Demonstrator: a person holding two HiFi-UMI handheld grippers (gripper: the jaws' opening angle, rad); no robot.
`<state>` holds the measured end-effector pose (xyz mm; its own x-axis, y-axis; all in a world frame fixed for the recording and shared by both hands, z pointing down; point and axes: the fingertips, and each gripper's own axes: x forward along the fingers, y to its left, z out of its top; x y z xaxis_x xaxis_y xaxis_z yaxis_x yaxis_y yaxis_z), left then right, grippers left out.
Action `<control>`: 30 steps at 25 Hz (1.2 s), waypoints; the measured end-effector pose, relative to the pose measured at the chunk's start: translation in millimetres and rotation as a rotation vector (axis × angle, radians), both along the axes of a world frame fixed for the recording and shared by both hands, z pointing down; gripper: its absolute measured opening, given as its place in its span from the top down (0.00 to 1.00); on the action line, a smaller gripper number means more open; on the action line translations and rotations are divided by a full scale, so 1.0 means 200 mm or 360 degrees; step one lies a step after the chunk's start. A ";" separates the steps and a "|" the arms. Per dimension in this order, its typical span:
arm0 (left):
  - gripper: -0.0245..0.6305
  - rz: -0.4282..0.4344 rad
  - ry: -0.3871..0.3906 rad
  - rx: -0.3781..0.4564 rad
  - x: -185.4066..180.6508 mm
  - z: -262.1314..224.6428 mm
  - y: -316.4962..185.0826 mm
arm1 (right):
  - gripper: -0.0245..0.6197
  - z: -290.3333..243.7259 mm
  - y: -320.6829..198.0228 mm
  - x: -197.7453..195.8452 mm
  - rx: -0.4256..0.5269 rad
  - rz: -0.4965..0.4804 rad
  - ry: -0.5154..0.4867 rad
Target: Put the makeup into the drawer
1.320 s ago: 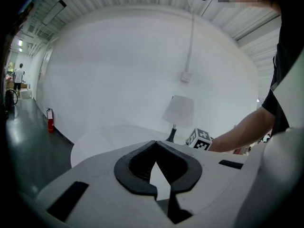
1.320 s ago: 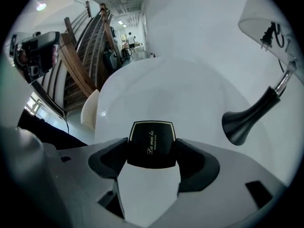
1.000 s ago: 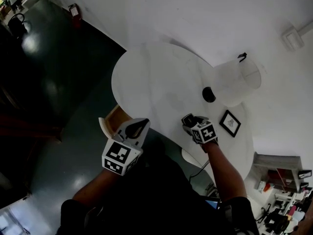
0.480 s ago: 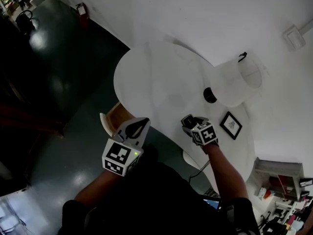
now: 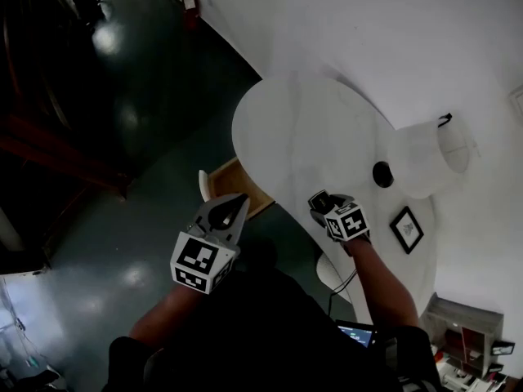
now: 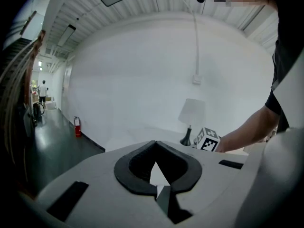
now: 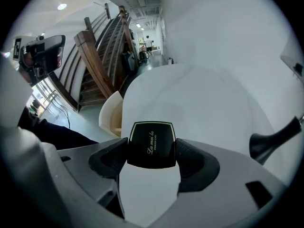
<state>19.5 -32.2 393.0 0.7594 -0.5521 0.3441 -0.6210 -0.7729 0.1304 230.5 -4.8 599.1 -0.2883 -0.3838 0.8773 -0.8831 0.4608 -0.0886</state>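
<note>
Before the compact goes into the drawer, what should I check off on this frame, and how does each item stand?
1. Compact clamped in right gripper: ok, held between both pads.
2. Drawer open: ok, it stands out from the table edge.
3. Compact above the drawer opening: not ok, it is over the table, off to the drawer's side.
4. Left gripper empty: ok, shut on nothing.
5. Room inside the drawer: cannot tell, little of the interior shows.

One compact [image 7: 152, 145], one drawer [image 5: 235, 184], one lamp [image 5: 418, 162].
</note>
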 end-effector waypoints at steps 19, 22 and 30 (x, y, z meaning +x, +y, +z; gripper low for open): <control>0.95 0.0131 0.0047 0.0038 -0.89 0.04 -0.22 | 0.52 -0.11 -0.41 -1.24 0.0065 -0.0109 -0.0035; 0.95 0.0139 0.0061 0.0004 -0.92 0.07 -0.25 | 0.52 -0.09 -0.43 -1.33 0.0052 -0.0141 -0.0032; 0.95 0.0169 0.0033 -0.0040 -0.86 0.17 -0.33 | 0.52 0.08 -0.43 -1.38 -0.0009 -0.0192 -0.0031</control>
<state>-152.8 -98.9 427.3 0.8203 -0.4595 0.3405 -0.5326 -0.8307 0.1621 -45.5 -89.9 615.4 -0.3489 -0.3405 0.8731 -0.8195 0.5628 -0.1080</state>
